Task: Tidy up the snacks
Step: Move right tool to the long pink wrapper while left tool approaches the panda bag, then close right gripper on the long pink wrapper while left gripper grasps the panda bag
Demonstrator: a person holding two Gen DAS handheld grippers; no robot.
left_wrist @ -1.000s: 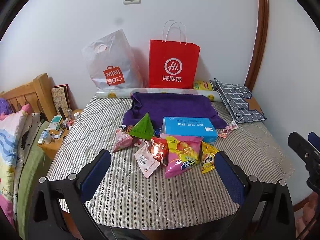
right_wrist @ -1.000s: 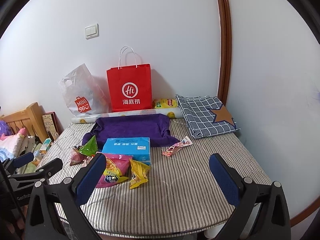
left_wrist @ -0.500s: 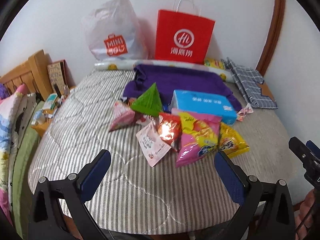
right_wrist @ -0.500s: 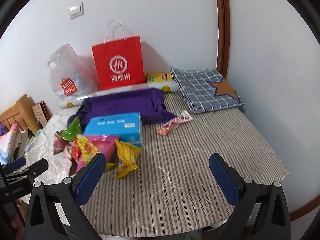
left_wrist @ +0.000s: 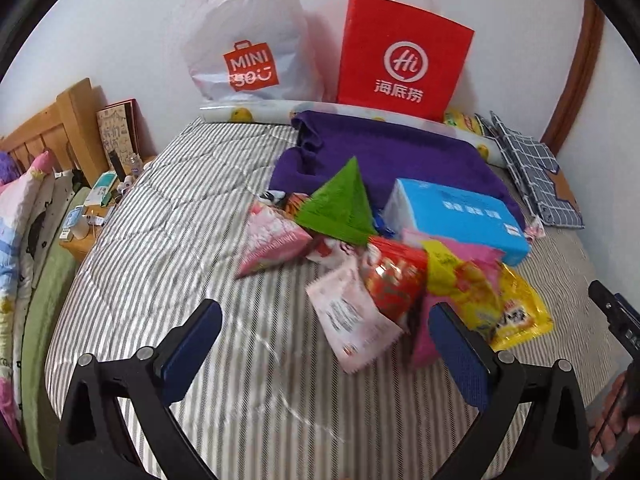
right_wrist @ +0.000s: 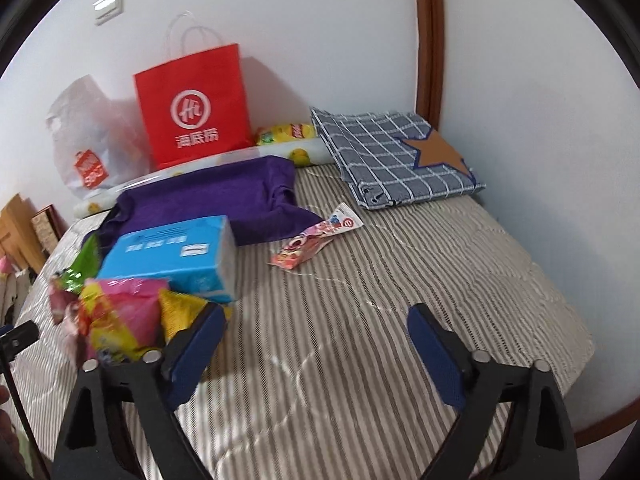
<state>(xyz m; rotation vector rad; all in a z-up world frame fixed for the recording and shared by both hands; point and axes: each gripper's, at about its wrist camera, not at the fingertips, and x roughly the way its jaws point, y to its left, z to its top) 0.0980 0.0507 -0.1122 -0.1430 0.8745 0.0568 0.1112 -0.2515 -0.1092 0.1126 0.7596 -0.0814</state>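
Observation:
A pile of snack packets lies on the striped bed: a green pyramid pack (left_wrist: 340,208), a pink pyramid pack (left_wrist: 272,242), a white-pink sachet (left_wrist: 352,316), a red packet (left_wrist: 394,280), a pink-yellow bag (left_wrist: 460,276) and a yellow bag (left_wrist: 516,312). A blue tissue pack (left_wrist: 456,212) lies behind them. A small red-white sachet (right_wrist: 316,238) lies apart to the right. My left gripper (left_wrist: 324,340) is open and empty just before the white-pink sachet. My right gripper (right_wrist: 314,348) is open and empty over bare bed; its left finger overlaps the yellow bag (right_wrist: 180,312).
A purple cloth (left_wrist: 384,148), a red paper bag (left_wrist: 400,64), a white Miniso bag (left_wrist: 248,44) and a checked cushion (right_wrist: 396,152) stand along the back wall. A cluttered nightstand (left_wrist: 92,208) and wooden headboard are at left. The bed edge curves at right.
Both grippers have moved forward and down toward the bed; the snacks now loom larger. Both stay open.

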